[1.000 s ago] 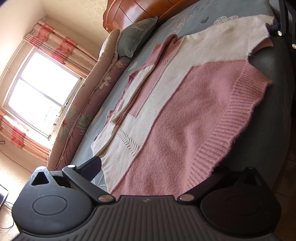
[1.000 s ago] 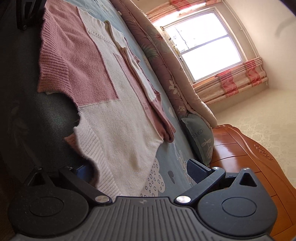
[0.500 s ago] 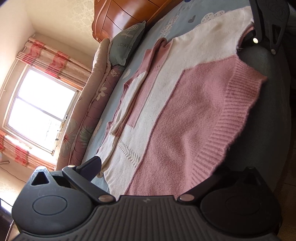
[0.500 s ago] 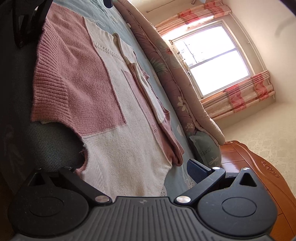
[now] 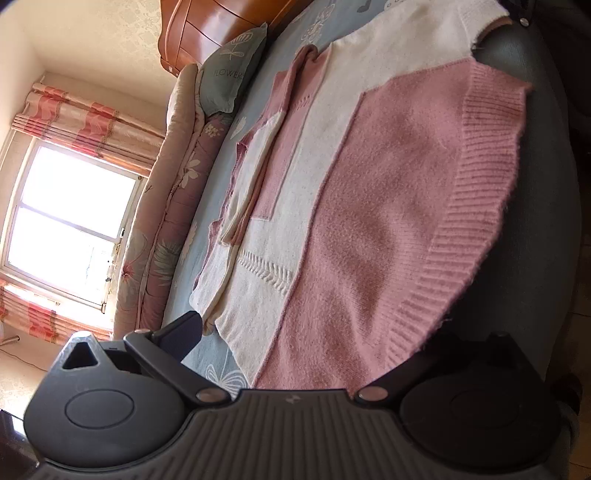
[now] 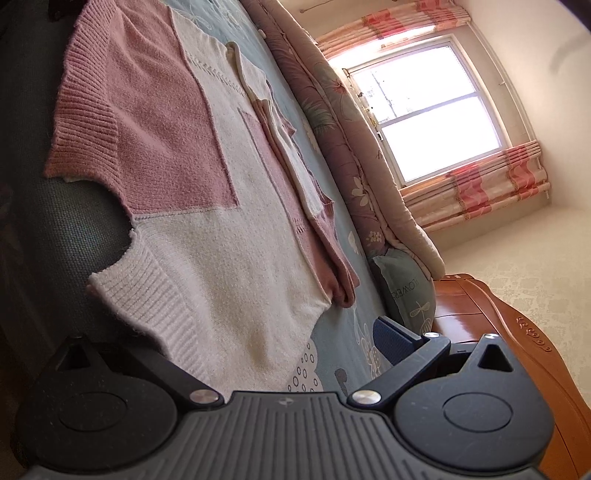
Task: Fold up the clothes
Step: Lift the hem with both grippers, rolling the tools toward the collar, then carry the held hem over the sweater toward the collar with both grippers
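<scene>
A pink and cream knit sweater (image 5: 369,206) lies flat on the blue bed sheet (image 5: 221,147), its ribbed hem hanging over the dark bed edge. Its sleeves are folded in along the far side. It also shows in the right wrist view (image 6: 207,206). My left gripper (image 5: 306,343) is open at the pink hem corner; one finger (image 5: 181,332) shows, the other is hidden under the hem. My right gripper (image 6: 258,350) is open at the cream hem corner; one finger (image 6: 395,339) shows over the sheet, the other is hidden beneath the knit.
A rolled floral quilt (image 5: 170,206) runs along the far side of the bed, with a grey-green pillow (image 5: 232,74) and wooden headboard (image 5: 207,26) beyond. A bright window (image 6: 424,110) with pink curtains is behind. The dark mattress side (image 5: 546,221) drops off near me.
Both grippers have shifted along the sweater's hem edge and sit lower at its corners. The sweater lies as before. The other gripper has slid toward the frame corner in each view.
</scene>
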The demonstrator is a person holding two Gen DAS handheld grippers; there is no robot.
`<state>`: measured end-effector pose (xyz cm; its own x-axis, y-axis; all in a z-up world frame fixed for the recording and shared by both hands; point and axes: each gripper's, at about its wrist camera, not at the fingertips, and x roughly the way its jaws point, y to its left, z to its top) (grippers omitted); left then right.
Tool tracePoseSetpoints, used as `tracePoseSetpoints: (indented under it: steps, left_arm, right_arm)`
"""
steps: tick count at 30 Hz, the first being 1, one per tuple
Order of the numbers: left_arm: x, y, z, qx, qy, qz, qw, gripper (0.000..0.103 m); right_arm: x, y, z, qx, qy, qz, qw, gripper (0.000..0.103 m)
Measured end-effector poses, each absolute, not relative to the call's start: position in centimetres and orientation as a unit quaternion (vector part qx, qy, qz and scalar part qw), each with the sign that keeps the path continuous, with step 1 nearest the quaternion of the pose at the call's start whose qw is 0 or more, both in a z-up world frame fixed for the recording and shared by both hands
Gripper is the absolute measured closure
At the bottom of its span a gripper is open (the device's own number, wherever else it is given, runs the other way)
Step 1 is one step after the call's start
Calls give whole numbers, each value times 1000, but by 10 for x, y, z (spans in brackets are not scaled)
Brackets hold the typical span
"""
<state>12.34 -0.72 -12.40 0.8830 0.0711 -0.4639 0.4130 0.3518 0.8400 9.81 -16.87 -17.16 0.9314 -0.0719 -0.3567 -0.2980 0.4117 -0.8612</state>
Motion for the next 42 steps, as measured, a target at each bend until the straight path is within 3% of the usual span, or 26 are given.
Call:
tracePoseSetpoints:
  steps: [6, 8, 10, 17, 21, 25, 37, 42]
  left_arm:
    - [123, -6, -125, 596, 192, -112, 771, 1]
    - [126, -6, -127, 603, 204, -123, 761, 9]
    - [124, -6, -129, 603, 214, -145, 755, 28]
    - [115, -10, -139, 605, 208, -154, 753, 54]
    - [110, -14, -147, 609, 209, -156, 749, 79]
    - [108, -16, -154, 611, 210, -155, 747, 96]
    - [100, -20, -156, 603, 213, -145, 755, 97]
    - [96, -20, -156, 598, 215, -144, 759, 97]
  right_arm:
    - [94, -167, -173, -552, 165, 68, 814, 0]
    - [95, -166, -173, -559, 169, 74, 809, 0]
    - [95, -167, -173, -558, 166, 74, 809, 0]
    - [91, -169, -176, -536, 158, 57, 827, 0]
    - [88, -167, -177, -528, 157, 41, 833, 1]
    - [82, -166, -182, -534, 154, 47, 830, 13]
    - [89, -160, -183, -693, 128, 157, 692, 13]
    - [106, -169, -164, -660, 155, 206, 706, 10]
